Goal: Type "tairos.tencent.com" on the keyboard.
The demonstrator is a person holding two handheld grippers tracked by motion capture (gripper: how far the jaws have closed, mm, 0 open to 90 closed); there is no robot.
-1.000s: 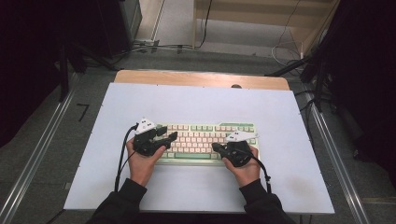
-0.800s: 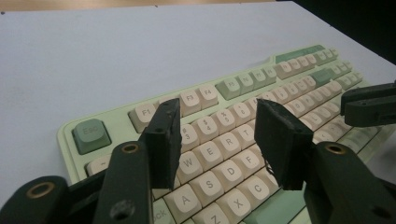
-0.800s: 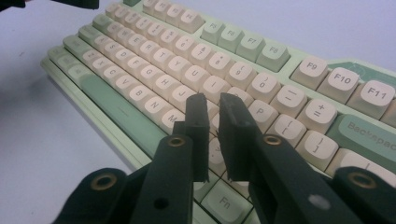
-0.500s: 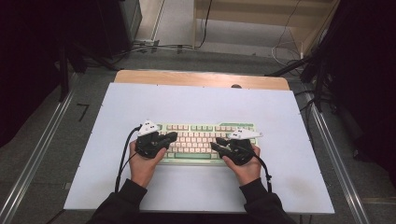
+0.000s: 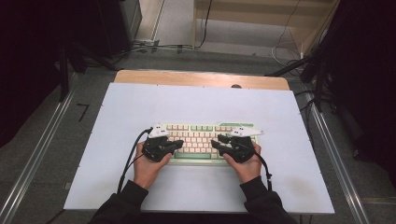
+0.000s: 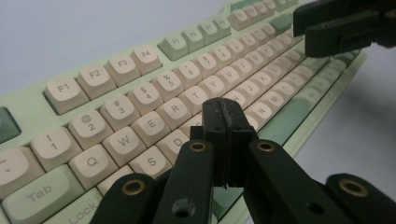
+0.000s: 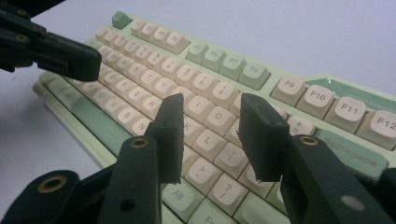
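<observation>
One pale-green keyboard point(image 5: 205, 140) (cream keys) lies under closed left gripper point(image 6: 229, 114), parted right gripper point(image 7: 212, 135).

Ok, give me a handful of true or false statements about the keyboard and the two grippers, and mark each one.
1. The left gripper has its jaws closed together with nothing between them. True.
2. The right gripper is clamped shut on a keycap. False: its jaws have just been opening and stand apart above the keys, with nothing gripped.
3. The keyboard has cream keys on a pale green case. True.
4. The keyboard lies on the bare wooden strip at the far edge. False: it lies on the white table surface, nearer the person.
5. Both grippers are over the keyboard, one at each end. True.
</observation>
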